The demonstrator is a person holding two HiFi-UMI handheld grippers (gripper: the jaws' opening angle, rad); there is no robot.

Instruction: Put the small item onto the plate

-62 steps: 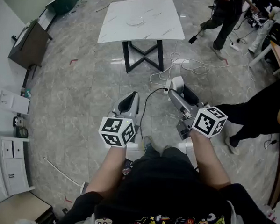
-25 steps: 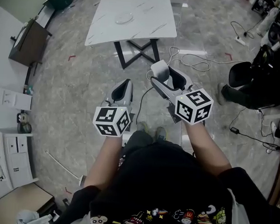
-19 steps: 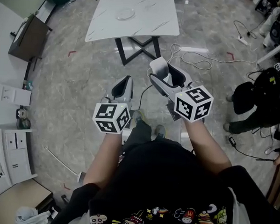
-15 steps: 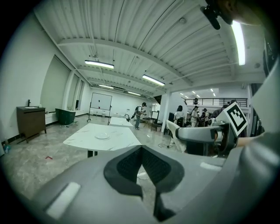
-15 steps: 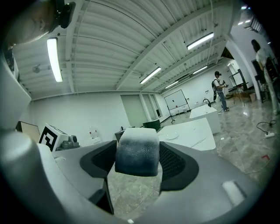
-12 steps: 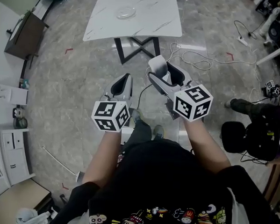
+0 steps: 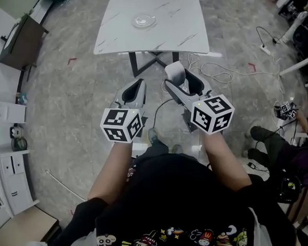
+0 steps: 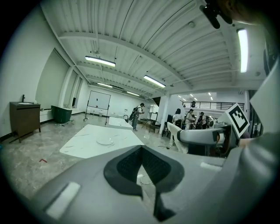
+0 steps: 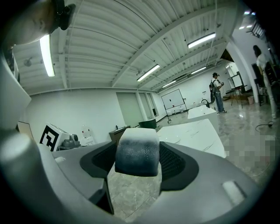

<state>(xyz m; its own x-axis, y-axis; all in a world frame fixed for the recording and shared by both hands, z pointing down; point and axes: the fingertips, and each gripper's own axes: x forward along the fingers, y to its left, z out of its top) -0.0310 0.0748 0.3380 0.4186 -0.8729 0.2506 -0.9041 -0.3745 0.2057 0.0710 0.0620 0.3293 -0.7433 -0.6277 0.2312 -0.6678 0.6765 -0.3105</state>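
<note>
**Grey-white small item pinched in the right jaws, well short of the plate**

Foam or soft rubber, to judge by the speckled matte face of the small item [image 9: 136,151]. Probably light, slightly yielding, neither slippery nor fragile. Needs only a gentle squeeze across its two flat sides, and too hard a grip would likely just dent it. Is taken exactly there now by the right gripper [image 9: 136,162]. Sits clamped near the tips of those jaws, with its rounded top standing clear above them. Keeps the jaws apart by no more than its own width.

From the head view, shows as a pale block [image 7: 174,71] at the front of the right gripper [image 7: 183,81]. Hangs over the grey floor, well short of the plate [image 7: 144,21] and on its near side. Is not yet above the white marbled surface [image 7: 169,30] under the plate.

Beside it, also well short of the plate, hovers the left gripper [image 7: 134,90]. Holds nothing, with its jaws [image 8: 142,164] brought together at the tips. Looks along them to the clear, shallow plate [image 8: 105,141], bare and alone on the surface [image 8: 83,146].

Likely asks for a carry forward to the plate, then a low, easy release, since so light a block may bounce or roll off glass.
</note>
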